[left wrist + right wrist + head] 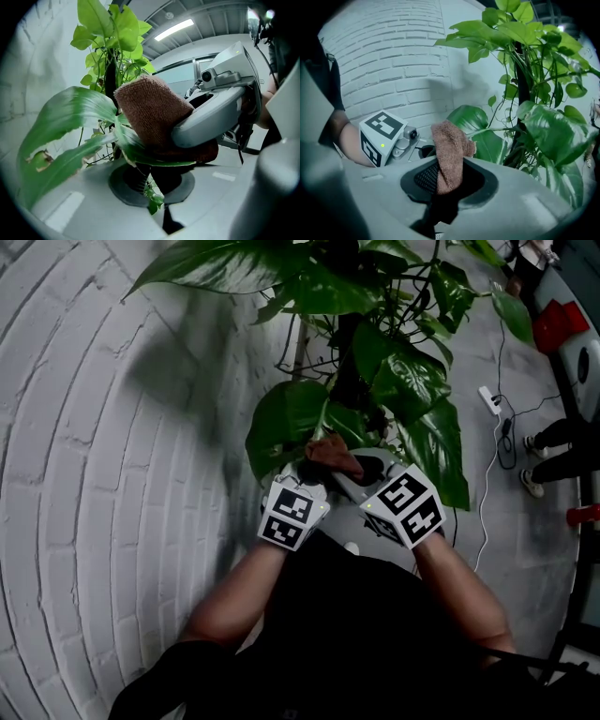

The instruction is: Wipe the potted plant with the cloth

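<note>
1. The left gripper (152, 199) has its jaws closed to a thin slit on a green leaf (131, 147) of the potted plant (394, 371).
2. The right gripper (445, 187) has its jaws clamped on a brown terry cloth (449, 154) that stands up out of them.
3. The cloth rests on top of the held leaf, touching it. The two grippers sit just beside each other.
4. A white brick wall (84, 427) stands left of the plant. A power strip (491, 401) lies on the grey floor to the right.

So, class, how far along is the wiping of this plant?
Done: the cloth is picked up, clamped in the right tongs. In hand: it lies against one large leaf, which the left tongs seem to pinch steady. Left: the other leaves; nothing shows which are already wiped.
</note>
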A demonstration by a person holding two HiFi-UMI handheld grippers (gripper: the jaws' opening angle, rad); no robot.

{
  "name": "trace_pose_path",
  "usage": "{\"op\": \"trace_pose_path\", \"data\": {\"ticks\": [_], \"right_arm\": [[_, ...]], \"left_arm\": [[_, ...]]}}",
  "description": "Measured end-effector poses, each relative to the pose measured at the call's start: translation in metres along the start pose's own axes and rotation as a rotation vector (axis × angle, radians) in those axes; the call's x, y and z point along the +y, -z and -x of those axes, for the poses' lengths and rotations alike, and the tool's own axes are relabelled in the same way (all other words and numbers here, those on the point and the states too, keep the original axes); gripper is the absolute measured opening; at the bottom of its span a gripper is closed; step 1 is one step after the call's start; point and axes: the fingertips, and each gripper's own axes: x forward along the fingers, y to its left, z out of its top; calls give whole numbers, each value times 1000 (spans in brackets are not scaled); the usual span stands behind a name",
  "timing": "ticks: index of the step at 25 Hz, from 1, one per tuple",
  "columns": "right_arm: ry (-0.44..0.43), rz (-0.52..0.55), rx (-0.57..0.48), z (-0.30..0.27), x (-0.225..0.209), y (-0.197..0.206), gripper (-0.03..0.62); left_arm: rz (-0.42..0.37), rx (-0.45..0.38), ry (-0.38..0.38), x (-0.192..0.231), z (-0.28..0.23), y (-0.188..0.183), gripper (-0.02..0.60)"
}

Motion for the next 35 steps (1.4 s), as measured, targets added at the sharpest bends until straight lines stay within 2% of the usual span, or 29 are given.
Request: {"op": "trace_pose_path", "data": {"ticks": [21, 35], "right_arm": [[-20, -44, 95, 21, 13, 64, 66], [-24, -28, 172, 49, 26, 87, 66]], "left_arm": [[55, -25, -23, 5, 5, -11, 17], [76, -55, -36, 4, 14, -22, 17]]}}
